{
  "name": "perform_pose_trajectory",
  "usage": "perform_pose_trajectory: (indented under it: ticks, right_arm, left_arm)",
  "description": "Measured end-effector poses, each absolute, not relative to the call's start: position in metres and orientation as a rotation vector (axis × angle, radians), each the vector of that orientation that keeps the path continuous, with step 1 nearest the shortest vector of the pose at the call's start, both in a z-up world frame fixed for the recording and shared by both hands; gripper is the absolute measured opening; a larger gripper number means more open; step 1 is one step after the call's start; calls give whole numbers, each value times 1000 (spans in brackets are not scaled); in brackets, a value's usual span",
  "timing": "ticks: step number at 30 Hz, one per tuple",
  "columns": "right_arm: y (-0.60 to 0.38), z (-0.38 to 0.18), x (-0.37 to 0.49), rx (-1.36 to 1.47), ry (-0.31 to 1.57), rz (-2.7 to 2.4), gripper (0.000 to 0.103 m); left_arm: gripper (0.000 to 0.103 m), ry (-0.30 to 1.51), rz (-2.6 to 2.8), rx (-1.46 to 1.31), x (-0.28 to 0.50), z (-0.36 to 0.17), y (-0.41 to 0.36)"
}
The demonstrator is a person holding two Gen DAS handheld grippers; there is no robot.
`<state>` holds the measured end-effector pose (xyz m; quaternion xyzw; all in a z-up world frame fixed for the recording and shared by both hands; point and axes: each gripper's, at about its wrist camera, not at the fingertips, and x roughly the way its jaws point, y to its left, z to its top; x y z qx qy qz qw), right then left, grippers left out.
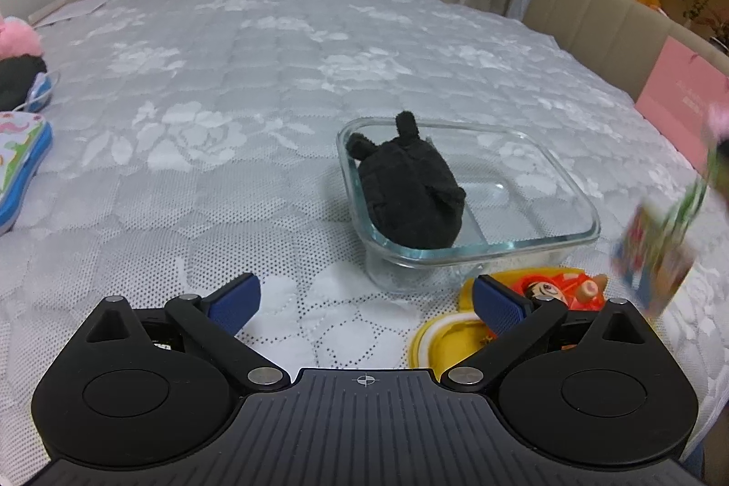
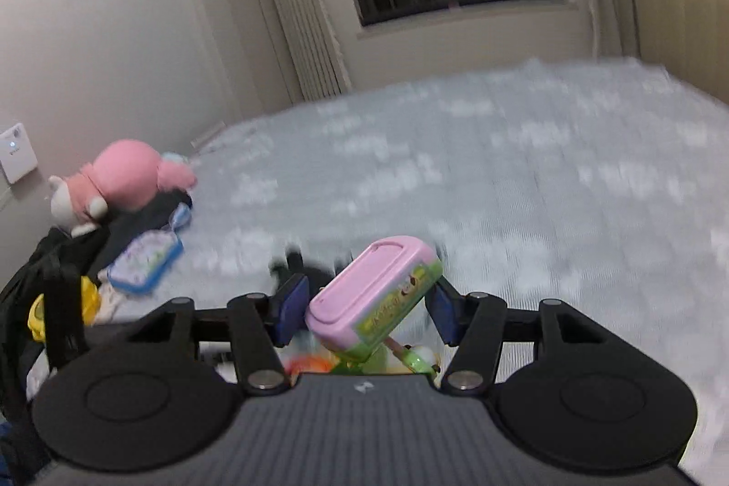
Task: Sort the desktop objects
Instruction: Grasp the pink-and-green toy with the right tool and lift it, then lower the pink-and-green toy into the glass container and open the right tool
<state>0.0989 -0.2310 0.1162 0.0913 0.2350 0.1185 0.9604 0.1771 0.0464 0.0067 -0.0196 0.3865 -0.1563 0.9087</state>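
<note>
Right gripper [image 2: 367, 310] pinching pink box [image 2: 373, 299], lifted above bed; step: carry. Left gripper [image 1: 364, 304] spread, empty. Glass dish [image 1: 569, 222] at 1 o'clock holds black plush [image 1: 410, 194]. Next: lower box beside plush, release

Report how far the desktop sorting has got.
Done: the black plush toy lies in the glass container. In hand: the right gripper holds the pink-lidded box off the bed. Left: the orange figure on its yellow tray sits beside the open, empty left gripper.
</note>
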Motion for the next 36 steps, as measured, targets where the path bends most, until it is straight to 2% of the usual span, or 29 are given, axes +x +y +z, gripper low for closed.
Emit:
perform_pose_trajectory:
  ticks: [3, 6, 17, 29, 31, 32, 33, 36]
  right_arm:
    - [-220, 134, 116, 149, 417, 243, 59]
    - [-209, 133, 143, 118, 438, 242, 59]
    - [-169, 48, 215, 110, 689, 254, 59]
    - [-170, 29, 214, 142, 759, 256, 59]
    - [-166, 29, 212, 109, 757, 248, 51]
    - [-164, 29, 212, 85, 753, 232, 42]
    - [-162, 29, 212, 67, 749, 216, 37]
    - [-166, 37, 210, 95, 721, 222, 31]
  left_arm:
    - [102, 810, -322, -49, 181, 4, 48]
    - [102, 816, -323, -58, 183, 2, 50]
    - [102, 833, -341, -39, 184, -2, 48]
    - [102, 837, -351, -22, 185, -3, 40]
    - [102, 838, -353, -15, 185, -4, 39]
    - [102, 838, -354, -12, 184, -4, 38]
    - [102, 839, -355, -9, 184, -4, 38]
    - [102, 835, -357, -6, 182, -3, 39]
